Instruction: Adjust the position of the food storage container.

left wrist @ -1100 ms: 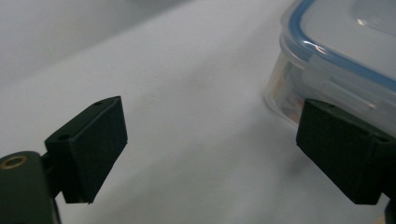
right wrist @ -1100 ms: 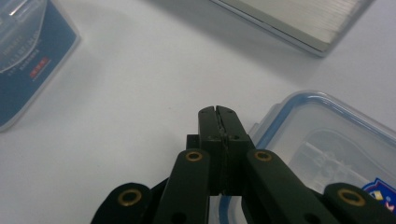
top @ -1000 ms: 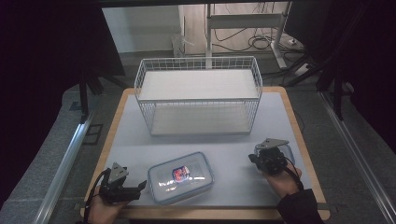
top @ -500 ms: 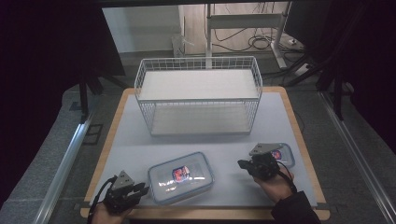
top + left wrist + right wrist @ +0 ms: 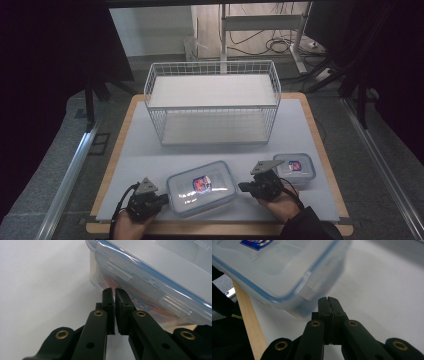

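Both hand-held grippers (jaws together, the left's just closed) flank the large container (image 5: pixel 201 186).

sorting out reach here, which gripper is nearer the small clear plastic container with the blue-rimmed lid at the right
Right. The right gripper sits just left of the small clear plastic container; the left gripper is across the big clear lidded container, at its left end.

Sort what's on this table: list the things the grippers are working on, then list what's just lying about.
In hand:
- large clear plastic lidded container with blue seal
- left gripper, shut, beside it
- right gripper, shut, beside it

Lying about:
- small clear plastic lidded container
- white wire basket
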Available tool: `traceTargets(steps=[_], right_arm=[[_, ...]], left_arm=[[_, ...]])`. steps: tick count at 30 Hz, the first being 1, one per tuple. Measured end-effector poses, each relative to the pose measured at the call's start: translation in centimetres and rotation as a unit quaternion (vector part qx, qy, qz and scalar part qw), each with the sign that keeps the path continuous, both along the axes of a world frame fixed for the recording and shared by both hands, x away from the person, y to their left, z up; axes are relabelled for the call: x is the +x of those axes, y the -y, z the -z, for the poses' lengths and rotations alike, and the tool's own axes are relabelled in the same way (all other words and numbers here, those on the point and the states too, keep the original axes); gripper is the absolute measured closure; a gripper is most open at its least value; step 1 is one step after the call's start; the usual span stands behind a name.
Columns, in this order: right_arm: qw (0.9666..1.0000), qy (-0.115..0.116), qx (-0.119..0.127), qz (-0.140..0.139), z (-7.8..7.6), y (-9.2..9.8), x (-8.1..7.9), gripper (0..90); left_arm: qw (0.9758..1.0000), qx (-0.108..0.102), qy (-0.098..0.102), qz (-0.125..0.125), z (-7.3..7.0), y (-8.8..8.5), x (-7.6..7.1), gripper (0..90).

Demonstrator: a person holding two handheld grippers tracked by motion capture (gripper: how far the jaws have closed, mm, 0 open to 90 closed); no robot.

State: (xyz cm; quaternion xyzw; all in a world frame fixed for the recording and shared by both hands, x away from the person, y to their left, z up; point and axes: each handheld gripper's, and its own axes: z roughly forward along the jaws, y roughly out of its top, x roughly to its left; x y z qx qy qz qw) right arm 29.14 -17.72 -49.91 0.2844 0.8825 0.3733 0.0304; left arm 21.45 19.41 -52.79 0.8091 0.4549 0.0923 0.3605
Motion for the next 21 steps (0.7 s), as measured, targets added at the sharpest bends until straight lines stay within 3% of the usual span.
traceTargets(steps=[3,6,11,21], right_arm=[[0.9999,0.005,-0.011,0.004,0.1,-0.1,0.0,89.3],[0.9999,-0.006,-0.001,0.014,0.1,0.3,0.2,89.4],[0.9997,-0.004,-0.005,0.022,0.0,0.5,0.2,89.4],[0.9989,0.003,-0.009,0.047,-0.2,1.2,0.5,89.4]], left_arm=[[1.0000,0.002,0.000,-0.005,0.0,0.7,0.8,87.8],[0.9999,-0.012,-0.004,-0.011,0.1,0.9,1.8,89.0],[0.9997,-0.015,-0.006,-0.019,0.2,1.0,3.0,89.8],[0.9999,0.005,-0.003,-0.013,0.0,2.9,6.3,89.9]])
